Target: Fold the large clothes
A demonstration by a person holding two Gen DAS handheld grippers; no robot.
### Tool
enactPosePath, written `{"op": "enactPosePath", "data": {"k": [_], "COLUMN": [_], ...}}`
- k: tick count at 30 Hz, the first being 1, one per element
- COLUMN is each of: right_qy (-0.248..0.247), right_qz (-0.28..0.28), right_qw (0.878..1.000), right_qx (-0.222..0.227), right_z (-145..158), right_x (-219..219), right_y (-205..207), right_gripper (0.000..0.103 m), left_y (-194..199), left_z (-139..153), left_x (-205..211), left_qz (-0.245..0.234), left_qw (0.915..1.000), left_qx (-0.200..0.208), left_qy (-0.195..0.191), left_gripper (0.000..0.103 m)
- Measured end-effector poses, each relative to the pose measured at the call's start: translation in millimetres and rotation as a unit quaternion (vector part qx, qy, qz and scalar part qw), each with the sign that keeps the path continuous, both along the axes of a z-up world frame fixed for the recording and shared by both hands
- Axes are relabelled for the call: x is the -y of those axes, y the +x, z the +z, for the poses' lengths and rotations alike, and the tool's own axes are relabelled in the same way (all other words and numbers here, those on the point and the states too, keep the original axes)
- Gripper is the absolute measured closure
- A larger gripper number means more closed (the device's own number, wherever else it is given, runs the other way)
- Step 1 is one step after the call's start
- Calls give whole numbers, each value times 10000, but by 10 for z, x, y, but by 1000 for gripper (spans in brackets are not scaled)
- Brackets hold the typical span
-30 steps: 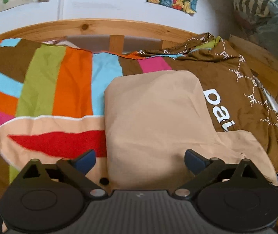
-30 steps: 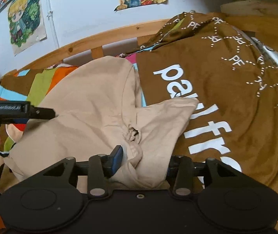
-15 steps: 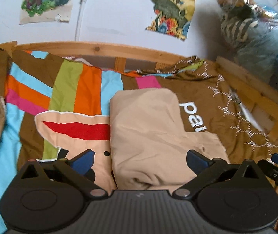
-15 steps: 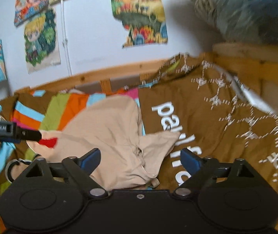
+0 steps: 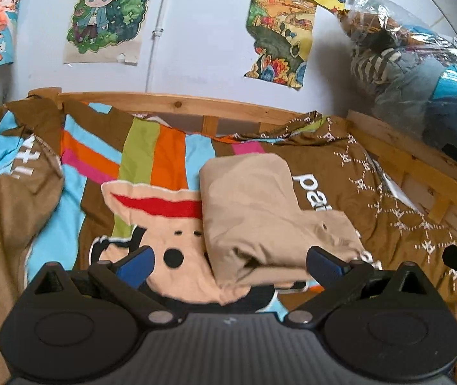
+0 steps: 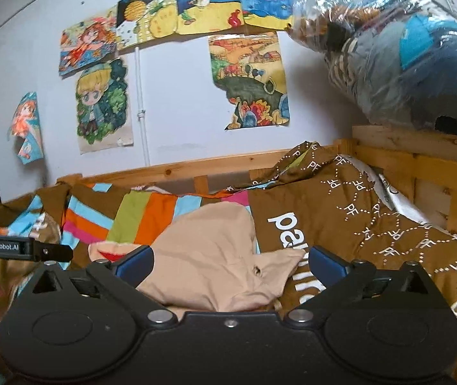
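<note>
A brown striped bedspread [image 5: 170, 160] covers the bed, and on it lies the folded beige garment [image 5: 260, 211] (loose, untouched). The right gripper [image 6: 230, 264] has just been opening, nothing between its fingers; the left gripper [image 5: 228, 263] gapes, empty.

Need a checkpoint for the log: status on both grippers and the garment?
Left gripper open, empty. Right gripper jaws just opened, nothing between them. Beige garment lies folded on bedspread, one flap out to the side. Nothing in the way.

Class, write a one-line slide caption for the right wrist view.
Open right gripper above a folded beige cloth garment on a brown striped bedspread.
</note>
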State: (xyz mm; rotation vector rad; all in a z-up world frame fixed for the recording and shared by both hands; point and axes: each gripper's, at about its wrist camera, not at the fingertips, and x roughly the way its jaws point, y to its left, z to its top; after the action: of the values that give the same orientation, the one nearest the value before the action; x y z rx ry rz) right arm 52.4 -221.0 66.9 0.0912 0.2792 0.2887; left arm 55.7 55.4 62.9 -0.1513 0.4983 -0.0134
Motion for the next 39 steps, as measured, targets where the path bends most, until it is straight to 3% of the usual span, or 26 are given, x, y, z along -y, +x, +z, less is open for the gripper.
{"op": "enactPosePath", "data": {"k": [7, 14, 39], "right_qy": [-76, 99, 185], "right_qz": [-257, -344, -364], "right_qw": [9994, 9974, 9966], "right_qx": [-209, -620, -715], "right_z": [-279, -436, -468], "right_x": [27, 82, 141], "right_y": [-409, -375, -335], "right_gripper": [1, 1, 1], "left_y": [-98, -118, -143], "left_z": [-230, -397, -371], "left_x": [128, 221, 261], "left_qz": [-127, -276, -372], "left_qw": [9995, 9984, 9980], "left_qx": [-149, -348, -311], "left_qy": [261, 350, 407], "left_gripper": [1, 1, 1]}}
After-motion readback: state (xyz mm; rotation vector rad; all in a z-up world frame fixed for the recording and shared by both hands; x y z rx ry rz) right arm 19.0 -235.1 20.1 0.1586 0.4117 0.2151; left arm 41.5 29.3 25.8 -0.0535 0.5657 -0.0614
